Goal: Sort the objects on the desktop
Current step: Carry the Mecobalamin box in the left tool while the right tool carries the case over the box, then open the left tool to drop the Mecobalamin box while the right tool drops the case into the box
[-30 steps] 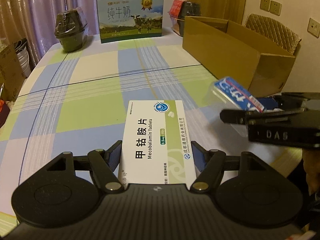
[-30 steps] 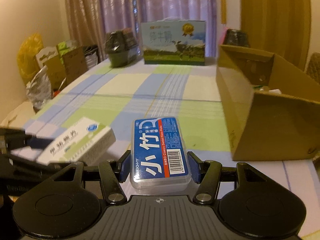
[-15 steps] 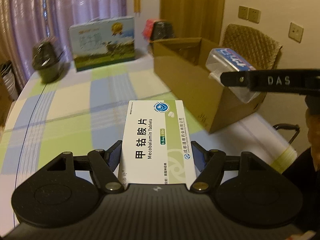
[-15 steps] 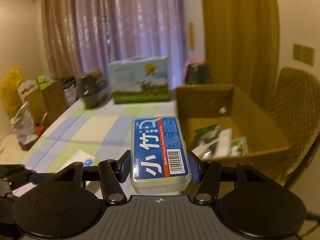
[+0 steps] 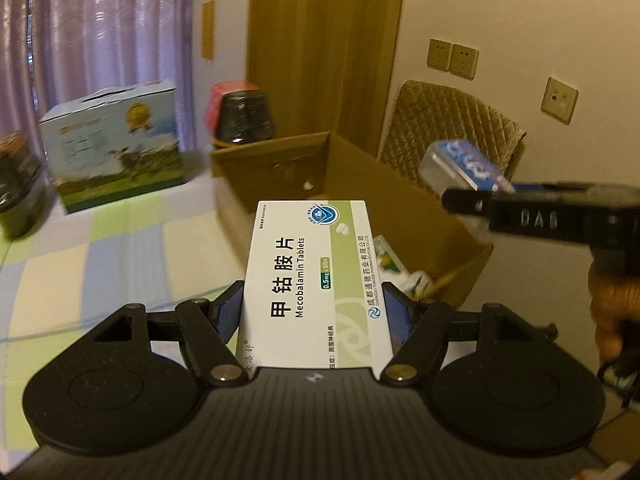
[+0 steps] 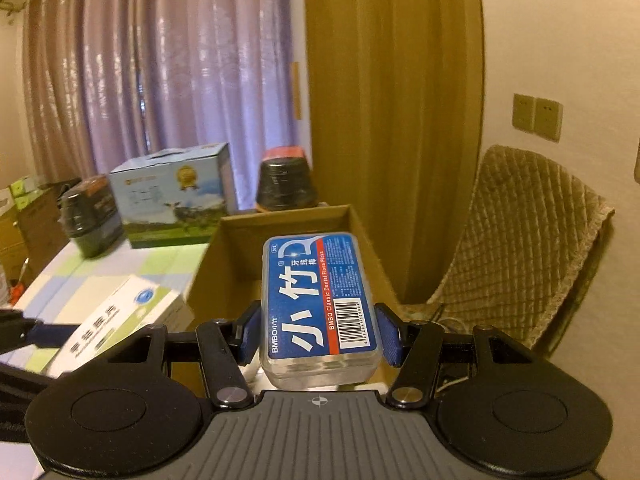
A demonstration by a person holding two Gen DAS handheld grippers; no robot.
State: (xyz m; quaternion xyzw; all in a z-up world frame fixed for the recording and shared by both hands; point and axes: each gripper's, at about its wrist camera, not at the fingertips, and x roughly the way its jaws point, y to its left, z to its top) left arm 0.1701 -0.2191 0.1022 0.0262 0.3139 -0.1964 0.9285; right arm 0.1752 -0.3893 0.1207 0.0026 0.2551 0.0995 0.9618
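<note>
Above the open cardboard box [image 5: 400, 208] at the table's far edge, we find both grippers loaded and aloft. The left gripper [image 5: 316, 312] has its fingers closed narrowly on the long sides of the white Mecobalamin tablet carton [image 5: 312, 276], whose front end projects over the near wall of the box. The right gripper [image 6: 318, 336] clamps the clear floss pick case [image 6: 318, 300] in like manner, held out over the box opening. In our judgement the chief hazard is a release too near a wall: the carton sits only partly past the near rim and could tip back onto the checked tablecloth [image 5: 100, 248]. The floss case lies toward the side by the quilted chair [image 6: 532, 240] and could fall outside. The two grippers stand close together in the left view; a simultaneous lowering could bring them into contact. Packets already lie inside the box, so dropped items may land unevenly.
</note>
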